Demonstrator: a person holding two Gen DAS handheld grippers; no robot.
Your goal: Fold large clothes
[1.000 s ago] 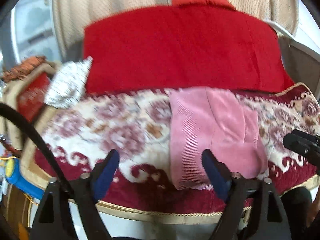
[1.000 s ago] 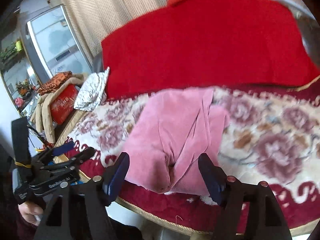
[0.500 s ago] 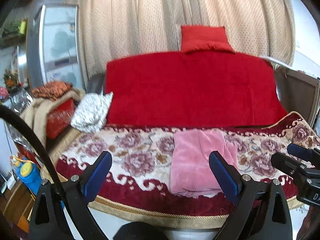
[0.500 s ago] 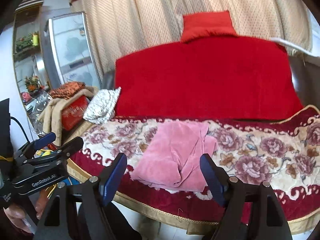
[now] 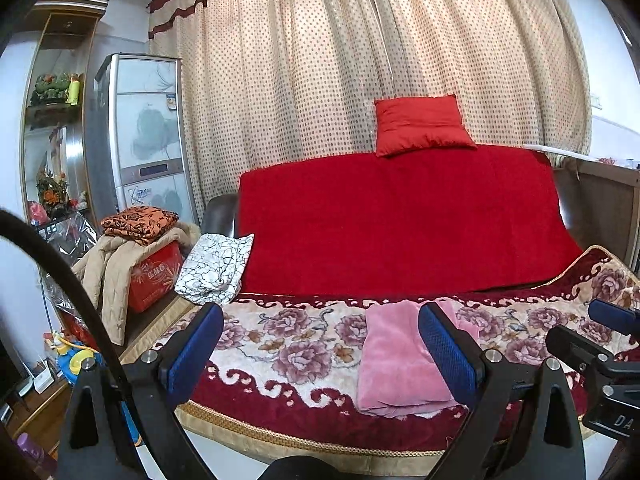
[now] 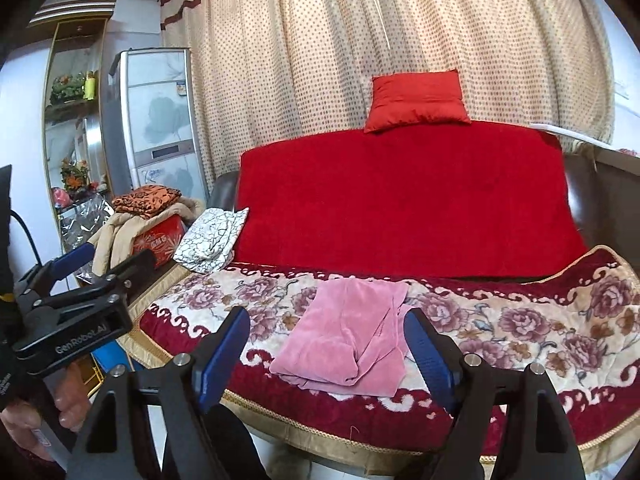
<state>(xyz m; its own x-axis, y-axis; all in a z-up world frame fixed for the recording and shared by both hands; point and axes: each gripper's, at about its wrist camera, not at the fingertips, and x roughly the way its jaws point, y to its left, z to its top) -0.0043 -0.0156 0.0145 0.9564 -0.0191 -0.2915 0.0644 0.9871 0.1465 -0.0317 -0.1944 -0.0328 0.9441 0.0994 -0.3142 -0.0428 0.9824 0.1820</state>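
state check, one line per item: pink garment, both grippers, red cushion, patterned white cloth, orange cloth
Pink corduroy garment: folded, flat on floral sofa cover, not held.
Left gripper: open, empty.
Right gripper: jaws opening, nothing between them.
Small red cushion: resting atop red-covered sofa back.
White black-patterned cloth: crumpled, at sofa's left end.
Orange patterned cloth: folded, on top of pile.

Hand-held grippers (image 5: 320, 344) farther from garment (image 5: 396, 360)

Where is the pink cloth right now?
The folded pink cloth lies on the flowered sofa blanket near its front edge, below the red back cover, in the middle of both wrist views.
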